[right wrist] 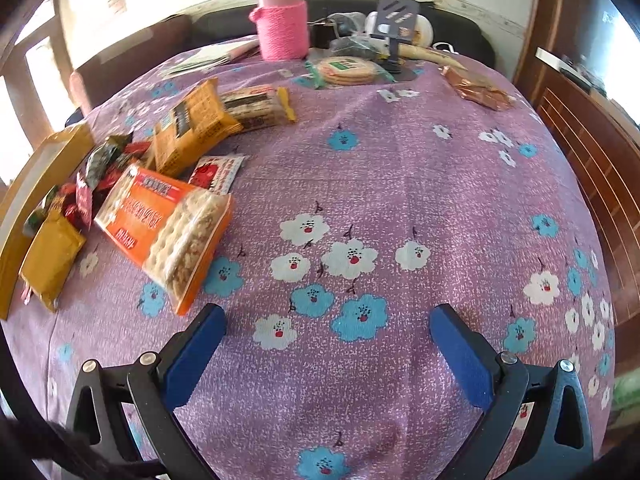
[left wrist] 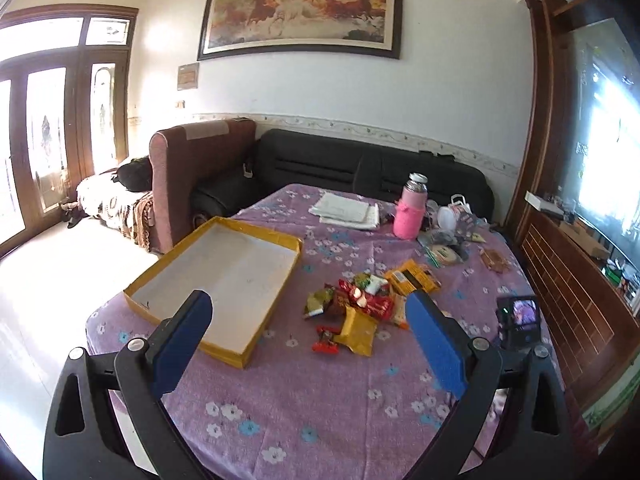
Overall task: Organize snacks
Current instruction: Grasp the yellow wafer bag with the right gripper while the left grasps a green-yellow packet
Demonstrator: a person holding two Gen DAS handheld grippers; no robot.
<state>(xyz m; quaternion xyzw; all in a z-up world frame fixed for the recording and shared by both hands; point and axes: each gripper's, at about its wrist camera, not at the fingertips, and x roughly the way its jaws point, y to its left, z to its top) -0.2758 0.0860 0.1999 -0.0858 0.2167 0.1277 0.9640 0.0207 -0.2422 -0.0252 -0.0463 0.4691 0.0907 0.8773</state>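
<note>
The left claw [left wrist: 308, 312] hangs with its blue pads spread wide and empty above the bench covered in purple flowered cloth [left wrist: 304, 400], whose near edge falls off at lower left. The shallow yellow-rimmed cardboard tray [left wrist: 224, 276] lies bare beside that edge. The heap of small foil-wrapped snacks [left wrist: 356, 304] sits just right of it (labels too blurred to read). The right claw [right wrist: 328, 320], likewise parted and empty, hovers over open cloth; the orange cracker packet [right wrist: 168, 224] lies near its left finger. The pink knit-sleeved flask [right wrist: 282, 20] is cut off at the top.
</note>
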